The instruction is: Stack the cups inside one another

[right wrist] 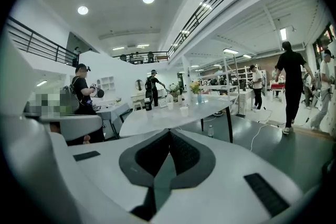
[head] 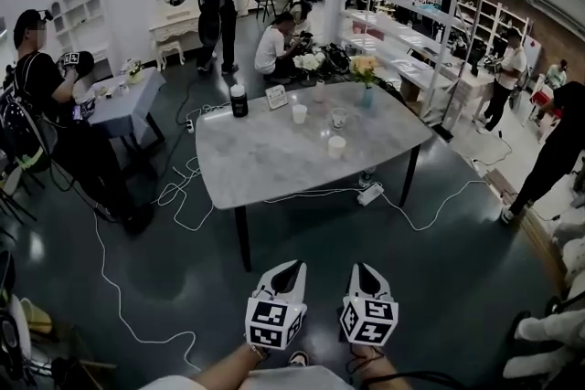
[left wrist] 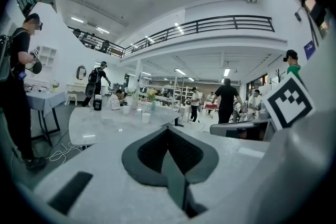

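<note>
My left gripper (head: pixel 294 268) and right gripper (head: pixel 360 269) are white shells with dark, ribbed, pointed fingers (left wrist: pixel 151 152); behind the fingers each carries a black-and-white marker cube (head: pixel 274 322).

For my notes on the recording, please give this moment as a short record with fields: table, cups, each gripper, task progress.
table: marble table, ahead of both grippers
cups: left cup, right cup, near cup; standing apart, none nested
left gripper: fingers shut, empty, short of the table
right gripper: fingers shut, empty, short of the table
task progress: stacking not yet begun
</note>
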### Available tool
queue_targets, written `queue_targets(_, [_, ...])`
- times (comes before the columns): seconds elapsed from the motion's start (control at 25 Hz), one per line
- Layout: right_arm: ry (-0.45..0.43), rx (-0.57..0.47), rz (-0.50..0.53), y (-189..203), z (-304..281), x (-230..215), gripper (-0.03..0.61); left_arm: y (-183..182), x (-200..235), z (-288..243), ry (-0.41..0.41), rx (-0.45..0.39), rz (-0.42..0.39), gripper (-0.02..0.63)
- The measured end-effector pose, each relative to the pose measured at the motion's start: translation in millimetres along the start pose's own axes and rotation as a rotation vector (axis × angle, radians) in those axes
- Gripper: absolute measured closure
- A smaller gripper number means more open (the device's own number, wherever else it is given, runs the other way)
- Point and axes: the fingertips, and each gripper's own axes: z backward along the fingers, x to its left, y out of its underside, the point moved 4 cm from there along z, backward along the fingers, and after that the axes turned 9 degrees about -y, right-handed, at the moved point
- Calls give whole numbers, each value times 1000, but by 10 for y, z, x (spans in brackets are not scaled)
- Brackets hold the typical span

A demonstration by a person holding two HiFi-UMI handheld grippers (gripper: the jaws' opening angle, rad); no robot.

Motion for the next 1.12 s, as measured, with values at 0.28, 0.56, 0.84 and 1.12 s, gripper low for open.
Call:
queue_targets(0.28, [-8,10,-23,1,-198,-339,572,78,-130,-283,-8,29,-19,617])
queue_targets(0.56, [-13,26,-31,-45,-346,-582,572,38,-145,-577,-36,30,0,617])
queue_targets(0.84, [-13,14,-24,-285,-843,-771,572,-92,4,-1122,-27,16,5,617])
queue_targets(1.12, [-35,-3,-9,-608,-1433,-959,572,-278,188,-1701,-39,5,10,617])
